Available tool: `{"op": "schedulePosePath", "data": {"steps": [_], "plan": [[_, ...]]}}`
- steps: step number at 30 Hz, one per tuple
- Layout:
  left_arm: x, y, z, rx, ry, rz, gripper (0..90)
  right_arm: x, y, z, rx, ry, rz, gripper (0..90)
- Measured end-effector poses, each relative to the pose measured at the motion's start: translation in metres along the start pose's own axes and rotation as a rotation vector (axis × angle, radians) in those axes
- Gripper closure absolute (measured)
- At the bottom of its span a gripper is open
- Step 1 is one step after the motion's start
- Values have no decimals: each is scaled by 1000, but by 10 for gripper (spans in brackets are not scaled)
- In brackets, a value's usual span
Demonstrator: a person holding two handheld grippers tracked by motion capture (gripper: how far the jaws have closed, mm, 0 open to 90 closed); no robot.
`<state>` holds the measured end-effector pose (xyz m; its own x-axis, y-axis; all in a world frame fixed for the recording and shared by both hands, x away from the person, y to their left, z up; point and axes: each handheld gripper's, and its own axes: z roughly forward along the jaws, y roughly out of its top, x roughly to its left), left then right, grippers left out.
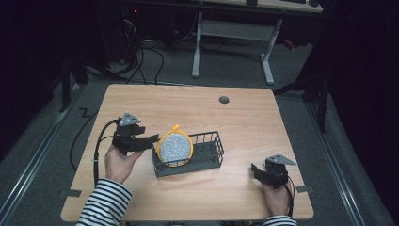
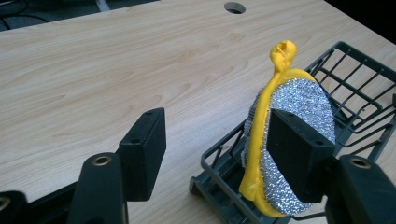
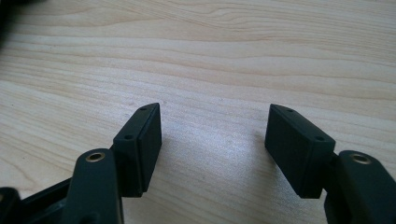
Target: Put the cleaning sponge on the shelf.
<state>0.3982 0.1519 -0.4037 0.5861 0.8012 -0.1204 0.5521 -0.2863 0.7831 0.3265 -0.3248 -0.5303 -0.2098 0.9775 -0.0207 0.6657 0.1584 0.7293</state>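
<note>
On the wooden table [image 1: 141, 197], the left gripper [image 1: 151, 139] has its jaws apart and holds nothing; it is just beside the scouring pad [image 1: 174, 148] (silver, with a yellow rim and a knot on top). The pad stands on its edge at the left end of the dark wire basket [image 1: 207, 149]. Well apart at the right, the right gripper [image 1: 254, 170] rests near the table with open, empty jaws

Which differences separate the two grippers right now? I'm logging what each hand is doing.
The left gripper sits right beside the silver scrubber standing on edge in the dark wire basket; the right gripper is off on its own, apart from both. The left gripper's fingers have the scrubber just beside one of them, unclamped; the right gripper's frame bare table. Both are open and hand-held.
</note>
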Motion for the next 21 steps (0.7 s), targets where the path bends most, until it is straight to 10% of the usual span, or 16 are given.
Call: {"op": "schedulePosePath", "data": {"steps": [21], "plan": [[42, -33, -32, -16, 98, -106, 381, 0, 0, 0, 0, 1, -1, 363]]}}
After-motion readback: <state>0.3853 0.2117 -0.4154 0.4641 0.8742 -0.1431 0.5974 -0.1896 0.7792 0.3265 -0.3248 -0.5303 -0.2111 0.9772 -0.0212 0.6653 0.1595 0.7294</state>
